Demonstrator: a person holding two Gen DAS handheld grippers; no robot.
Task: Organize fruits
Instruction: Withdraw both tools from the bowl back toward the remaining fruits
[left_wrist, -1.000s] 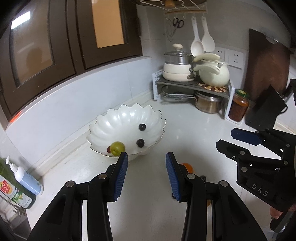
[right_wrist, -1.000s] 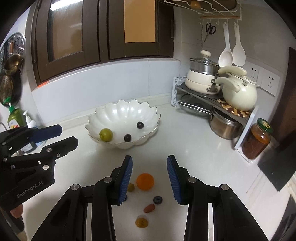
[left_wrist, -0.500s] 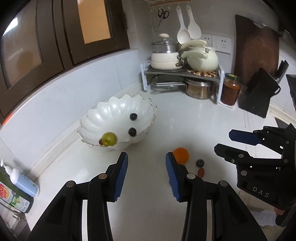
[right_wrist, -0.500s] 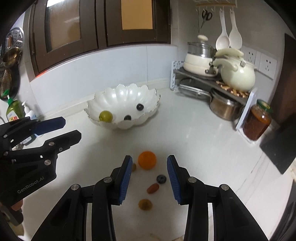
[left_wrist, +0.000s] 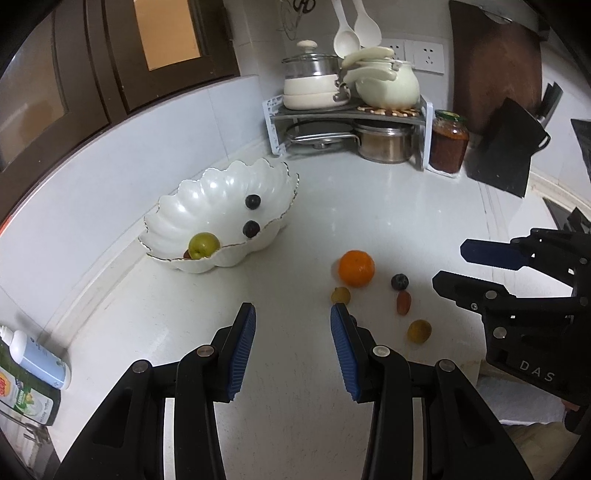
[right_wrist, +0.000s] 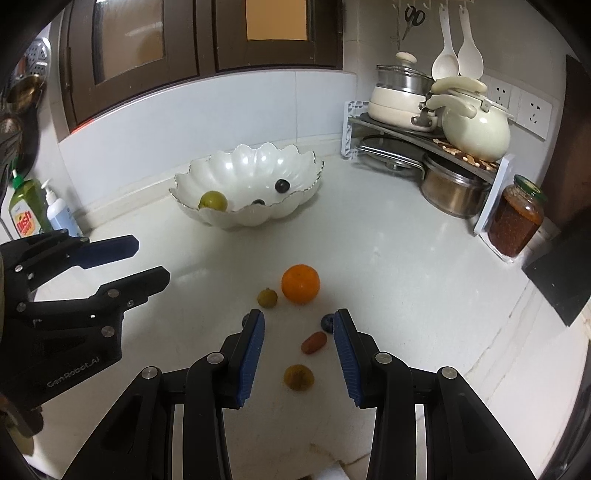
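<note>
Fruit lies loose on the white counter (right_wrist: 406, 258), and we think our job now is to pick one piece and put it in the white bowl (right_wrist: 258, 162).

Our right gripper (right_wrist: 299, 349) hangs over the little pile with its blue pads (right_wrist: 253, 354) apart and nothing between them. Our left gripper (left_wrist: 293, 349) is spread too and holds nothing; it hangs over bare counter just beside the pile.

The orange (right_wrist: 300, 283) sits at the far end of the pile, toward the bowl. Just beside it is a small green-yellow fruit (right_wrist: 267, 297). Nearer to us are a dark blue berry (right_wrist: 326, 322), a small red fruit (right_wrist: 314, 342) and a yellow-brown fruit (right_wrist: 299, 376). The bowl stands well apart from them, near the wall, and it has a green fruit (right_wrist: 213, 200) and two dark berries (right_wrist: 282, 185) inside already.

To do this step well, we should choose one fruit only, so the pads do not bump the others and make them roll. The red fruit sits right between our right pads, so it looks like the easy one. We should come down slowly and squeeze softly, because small fruit squashes.

The red fruit is the only long one. Its long way runs slanted in the right view, from near-left to far-right. We should turn the gripper so the pads press on its long sides, not its tips. The round fruits point no way at all, so any turn works for them.
</note>
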